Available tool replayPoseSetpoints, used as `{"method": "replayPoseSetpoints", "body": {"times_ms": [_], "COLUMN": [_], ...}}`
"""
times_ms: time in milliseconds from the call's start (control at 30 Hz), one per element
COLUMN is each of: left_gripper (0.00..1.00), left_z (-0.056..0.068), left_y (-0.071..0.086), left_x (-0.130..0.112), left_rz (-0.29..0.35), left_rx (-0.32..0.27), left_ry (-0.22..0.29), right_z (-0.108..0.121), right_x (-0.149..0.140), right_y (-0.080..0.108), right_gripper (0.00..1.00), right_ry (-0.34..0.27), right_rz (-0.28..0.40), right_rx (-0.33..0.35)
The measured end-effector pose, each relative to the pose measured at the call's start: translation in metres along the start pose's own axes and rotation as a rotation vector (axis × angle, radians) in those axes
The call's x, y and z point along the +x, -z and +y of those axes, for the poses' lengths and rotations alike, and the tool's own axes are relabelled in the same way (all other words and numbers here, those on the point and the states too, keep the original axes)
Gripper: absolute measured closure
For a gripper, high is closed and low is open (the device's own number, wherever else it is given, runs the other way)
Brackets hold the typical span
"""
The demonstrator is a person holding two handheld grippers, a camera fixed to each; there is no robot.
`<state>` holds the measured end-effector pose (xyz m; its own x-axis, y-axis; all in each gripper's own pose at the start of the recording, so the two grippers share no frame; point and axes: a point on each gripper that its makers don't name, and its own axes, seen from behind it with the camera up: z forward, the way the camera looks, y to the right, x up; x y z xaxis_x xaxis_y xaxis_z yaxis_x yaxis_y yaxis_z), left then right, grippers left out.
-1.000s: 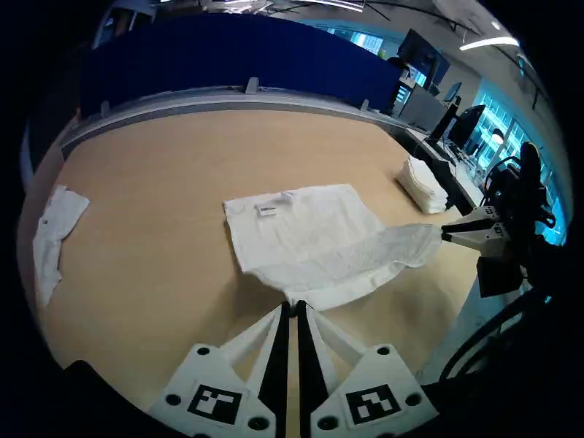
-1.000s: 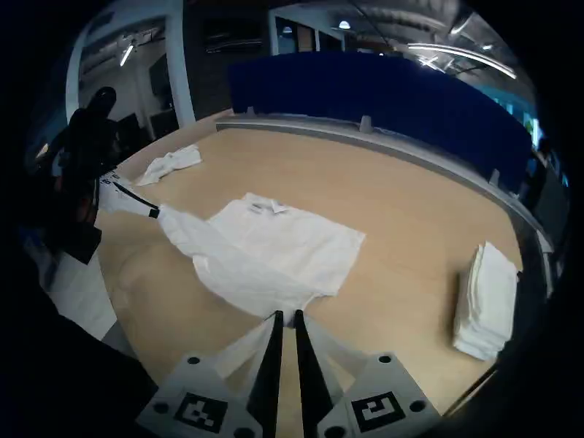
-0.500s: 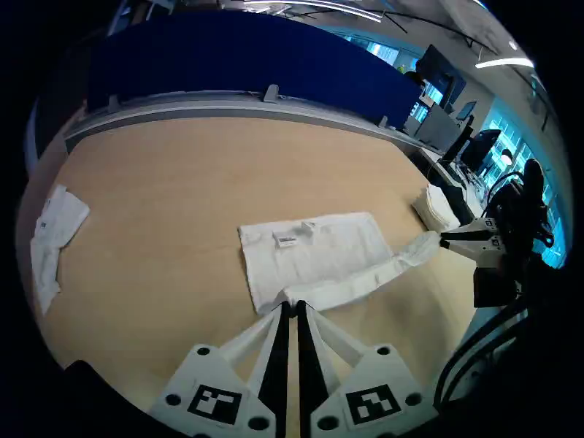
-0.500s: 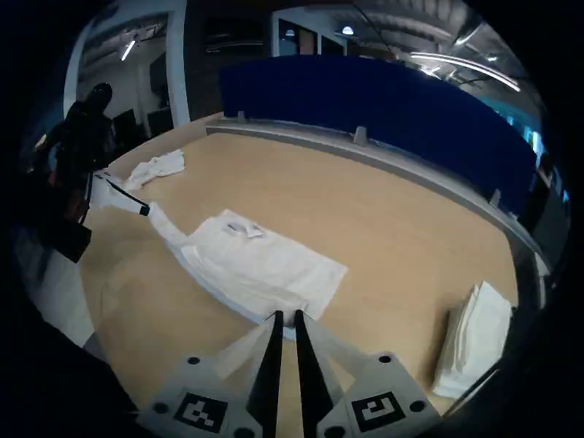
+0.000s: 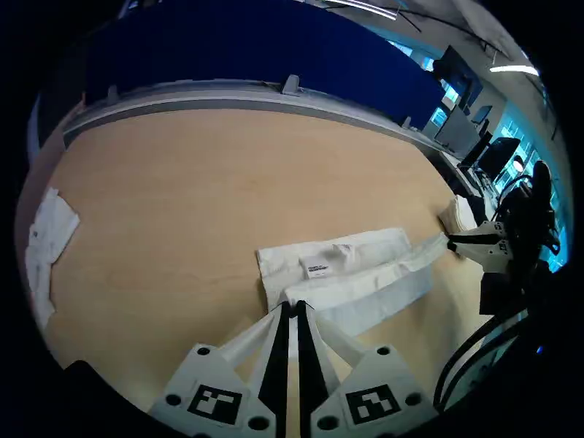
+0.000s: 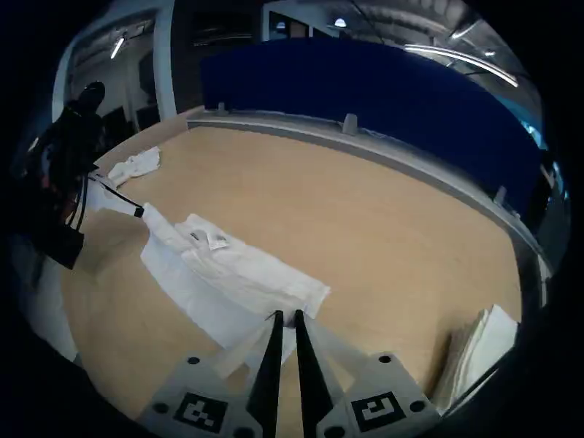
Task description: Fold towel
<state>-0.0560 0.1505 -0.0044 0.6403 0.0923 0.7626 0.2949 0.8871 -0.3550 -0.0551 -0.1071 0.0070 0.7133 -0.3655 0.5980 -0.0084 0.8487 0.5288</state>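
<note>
Clamping one towel [image 5: 365,281] (two corners) are the left tongs [image 5: 293,305] and right tongs [image 6: 283,314].

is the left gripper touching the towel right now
Touching. In the left gripper view, the left gripper is closed on the near corner of the towel, and the cloth runs straight out from its tips with no gap.

1. My right gripper [image 6: 285,315] has its fingers pressed together on the near corner of the towel [image 6: 233,266]
2. The towel lies as a long folded band on the table [image 6: 379,219]
3. At the towel's far end, my left gripper [image 6: 136,212] pinches the other corner
4. Beyond that far end lies a crumpled cloth [image 6: 135,164]
5. Right of the towel, well apart, sits a stack of folded towels [image 6: 478,350]
</note>
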Motion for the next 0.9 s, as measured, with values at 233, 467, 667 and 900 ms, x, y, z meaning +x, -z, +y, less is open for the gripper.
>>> {"method": "replayPoseSetpoints", "body": {"times_ms": [233, 467, 667, 900], "left_gripper": [0.92, 0.92, 0.85, 0.49], "left_z": [-0.004, -0.011, -0.018, -0.024], "left_y": [-0.017, -0.034, -0.047, -0.052], "left_x": [-0.008, -0.004, 0.003, 0.006], "left_rz": [-0.032, -0.030, -0.020, -0.018], "left_rx": [0.004, 0.008, 0.025, 0.042], "left_ry": [0.000, 0.025, 0.037, 0.032], "right_z": [0.005, 0.011, 0.016, 0.025], "right_x": [-0.008, -0.012, -0.013, -0.012], "right_y": [-0.014, -0.027, -0.041, -0.050], "right_gripper": [0.88, 0.88, 0.86, 0.51], "right_ry": [-0.016, -0.010, -0.022, -0.029], "right_rz": [-0.025, -0.042, -0.049, -0.051], "right_rx": [-0.003, -0.018, -0.045, -0.089]}}
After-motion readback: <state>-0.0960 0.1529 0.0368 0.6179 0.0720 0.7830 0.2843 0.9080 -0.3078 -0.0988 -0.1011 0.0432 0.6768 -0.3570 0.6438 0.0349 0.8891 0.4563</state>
